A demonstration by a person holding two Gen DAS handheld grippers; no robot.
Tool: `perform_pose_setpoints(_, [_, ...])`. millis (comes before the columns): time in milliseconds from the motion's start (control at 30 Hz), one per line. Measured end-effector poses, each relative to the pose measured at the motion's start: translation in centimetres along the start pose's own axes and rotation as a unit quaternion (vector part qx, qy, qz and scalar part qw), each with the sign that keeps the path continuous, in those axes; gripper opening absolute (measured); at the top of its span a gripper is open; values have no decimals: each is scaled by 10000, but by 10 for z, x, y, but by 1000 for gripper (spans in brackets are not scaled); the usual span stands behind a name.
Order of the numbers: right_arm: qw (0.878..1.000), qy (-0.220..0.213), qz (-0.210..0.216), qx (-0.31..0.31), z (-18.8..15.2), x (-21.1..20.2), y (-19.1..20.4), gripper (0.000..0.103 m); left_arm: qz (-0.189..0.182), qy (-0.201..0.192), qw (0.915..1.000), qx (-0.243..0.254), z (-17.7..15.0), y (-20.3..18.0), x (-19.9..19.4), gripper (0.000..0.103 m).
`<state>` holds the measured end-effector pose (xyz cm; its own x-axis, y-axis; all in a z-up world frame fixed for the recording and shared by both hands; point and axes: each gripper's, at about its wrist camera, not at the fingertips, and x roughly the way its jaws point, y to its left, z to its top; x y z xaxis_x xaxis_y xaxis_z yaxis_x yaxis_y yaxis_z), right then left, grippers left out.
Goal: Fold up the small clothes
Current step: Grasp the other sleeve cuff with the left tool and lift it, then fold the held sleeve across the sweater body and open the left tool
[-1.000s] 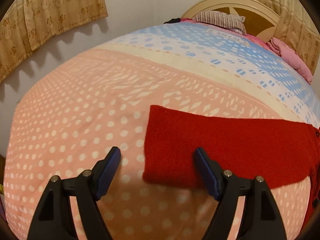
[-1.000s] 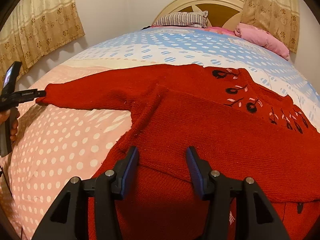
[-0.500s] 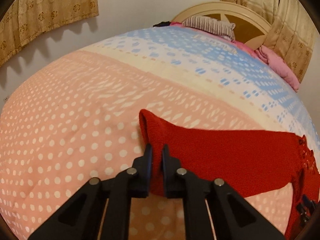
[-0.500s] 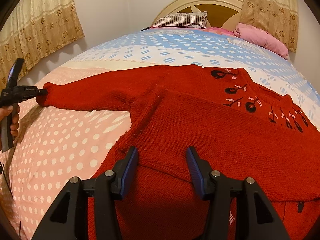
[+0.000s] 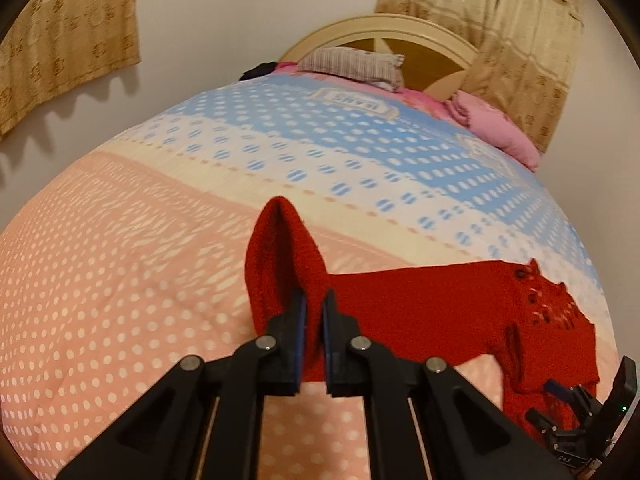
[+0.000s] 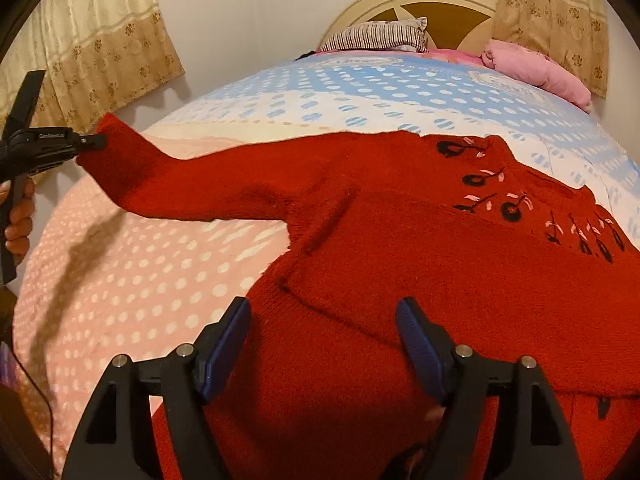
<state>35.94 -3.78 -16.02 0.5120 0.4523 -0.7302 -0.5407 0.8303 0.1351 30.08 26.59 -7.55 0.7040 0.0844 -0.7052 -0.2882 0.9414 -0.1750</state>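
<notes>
A red knitted sweater [image 6: 440,264] with black and pink flower embroidery lies on the bed. Its one visible sleeve [image 6: 224,184] stretches out to the left. My left gripper [image 5: 313,320] is shut on the sleeve cuff [image 5: 280,264] and holds it raised above the bedspread; it also shows in the right wrist view [image 6: 94,142] at the far left. My right gripper [image 6: 324,340] is open and empty, hovering over the sweater's lower body. In the left wrist view the right gripper [image 5: 576,424] shows at the lower right edge.
The bed has a spotted pink and blue bedspread [image 6: 132,280]. A striped pillow [image 6: 376,34] and a pink folded blanket [image 6: 536,72] lie by the headboard [image 6: 424,0]. Curtains [image 6: 100,52] hang on the left wall, and more hang behind the headboard.
My left gripper closed on the sleeve cuff and lifted it off the bedspread. The right gripper stayed open over the sweater's body.
</notes>
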Motion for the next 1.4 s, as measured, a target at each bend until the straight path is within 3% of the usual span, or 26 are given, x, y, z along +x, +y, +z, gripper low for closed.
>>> perform_pose_setpoints(267, [9993, 121, 331, 134, -26, -50, -15, 76, -509, -61, 9987, -63, 6, -36, -20, 7])
perform_pose_setpoints(700, [9985, 134, 479, 248, -89, -112, -30, 76, -1143, -165, 9932, 145, 17, -123, -42, 7])
perform_pose_setpoints(1000, [9970, -79, 359, 682, -118, -137, -65, 76, -1524, -186, 9879, 223, 22, -182, -53, 7])
perform_pose_setpoints(1400, [9891, -454, 454, 1326, -147, -141, -100, 76, -2009, -100, 9787, 409, 20, -276, -64, 7])
